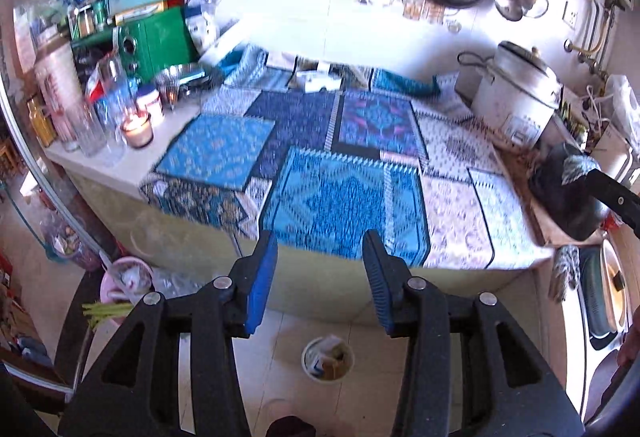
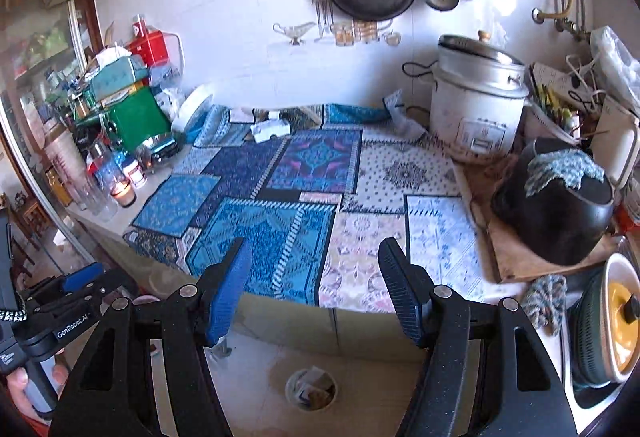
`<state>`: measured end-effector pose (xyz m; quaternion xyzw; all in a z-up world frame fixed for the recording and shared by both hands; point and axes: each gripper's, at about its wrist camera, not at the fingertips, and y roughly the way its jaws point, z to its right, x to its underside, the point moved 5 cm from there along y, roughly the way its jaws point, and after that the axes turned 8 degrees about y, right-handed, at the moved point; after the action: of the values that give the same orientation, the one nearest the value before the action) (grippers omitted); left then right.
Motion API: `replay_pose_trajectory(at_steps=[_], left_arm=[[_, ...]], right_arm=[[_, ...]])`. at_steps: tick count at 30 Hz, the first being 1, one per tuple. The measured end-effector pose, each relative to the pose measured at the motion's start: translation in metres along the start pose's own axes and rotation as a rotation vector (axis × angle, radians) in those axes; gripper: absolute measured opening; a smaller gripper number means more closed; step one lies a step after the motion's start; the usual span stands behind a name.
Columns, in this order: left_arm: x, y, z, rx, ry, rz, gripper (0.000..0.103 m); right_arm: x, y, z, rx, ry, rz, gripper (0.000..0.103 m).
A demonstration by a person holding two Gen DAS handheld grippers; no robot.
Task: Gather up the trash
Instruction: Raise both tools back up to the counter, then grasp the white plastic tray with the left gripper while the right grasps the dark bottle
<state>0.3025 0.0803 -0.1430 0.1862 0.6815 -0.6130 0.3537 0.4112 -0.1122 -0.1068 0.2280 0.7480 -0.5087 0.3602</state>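
Left wrist view shows your left tongs [image 1: 320, 269] spread wide and empty, hanging in front of the near edge of the surface [image 1: 120, 177], with the patterned cloth [image 1: 344, 197] just beyond the tips. Your right tongs [image 2: 316, 277] are equally wide and hold nothing, poised at the same edge. Directly below both pairs, on the floor, stands a small round bin [image 1: 328, 358] that already holds some scraps. The likeliest trash ahead of you is the small white box [image 2: 272, 131] and the crumpled paper [image 2: 400, 113] at the far side of the cloth, well beyond the tips, near the wall. To reach them you must cross the whole cloth, and dragging a tip could bunch it. Far left of the left tongs a lit candle [image 1: 137, 131] burns among glass jars [image 1: 96, 125], so a wide sweep there risks toppling glass or flame. To the right, the black pot [image 2: 556, 205] and rice cooker [image 2: 476, 105] crowd your path. Motion blur softens the left view, and what the white box really is stays unclear.
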Motion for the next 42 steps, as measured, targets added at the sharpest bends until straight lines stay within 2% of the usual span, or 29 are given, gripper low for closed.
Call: replay_pose_trajectory(at_steps=[4,7,11,12,13,18,22,25,28,33,38,39,42], left_arm=[[-0.037,-0.004,-0.011,0.006,0.002,0.064,0.043],[-0.067,0.0,-0.023,0.032,0.002,0.113,0.049],[-0.108,0.027,-0.048,0.044,0.024,0.173,0.055],[-0.118,0.038,-0.055,0.049,0.028,0.181,0.055],[-0.131,0.051,-0.063,0.06,0.032,0.184,0.055],[-0.194,0.112,-0.096,0.108,0.057,0.149,0.055],[-0.237,0.159,-0.112,0.191,0.077,0.102,0.057],[-0.26,0.19,-0.122,0.208,0.11,0.097,0.057],[-0.274,0.217,-0.132,0.212,0.115,0.075,0.057],[-0.288,0.259,-0.144,0.211,0.105,0.038,0.059],[-0.289,0.304,-0.155,0.168,0.059,-0.041,0.059],[-0.286,0.312,-0.156,0.157,0.044,-0.077,0.059],[-0.279,0.336,-0.158,0.113,0.013,-0.118,0.059]], right_arm=[[-0.025,0.001,-0.009,0.001,-0.032,0.044,0.062],[-0.04,0.015,-0.021,-0.006,-0.048,0.064,0.062],[-0.064,0.051,-0.039,0.005,-0.056,0.081,0.064],[-0.071,0.063,-0.045,0.017,-0.057,0.082,0.069],[-0.077,0.071,-0.05,0.026,-0.055,0.089,0.075],[-0.118,0.123,-0.082,0.062,-0.028,0.109,0.087],[-0.146,0.168,-0.101,0.081,-0.011,0.075,0.087],[-0.162,0.203,-0.11,0.072,0.035,0.055,0.087],[-0.174,0.237,-0.117,0.064,0.055,0.011,0.087],[-0.191,0.298,-0.129,0.086,-0.022,-0.045,0.087],[-0.204,0.366,-0.139,-0.011,-0.059,-0.119,0.087],[-0.207,0.38,-0.141,-0.02,-0.074,-0.134,0.087],[-0.211,0.426,-0.147,-0.056,-0.137,-0.174,0.087]])
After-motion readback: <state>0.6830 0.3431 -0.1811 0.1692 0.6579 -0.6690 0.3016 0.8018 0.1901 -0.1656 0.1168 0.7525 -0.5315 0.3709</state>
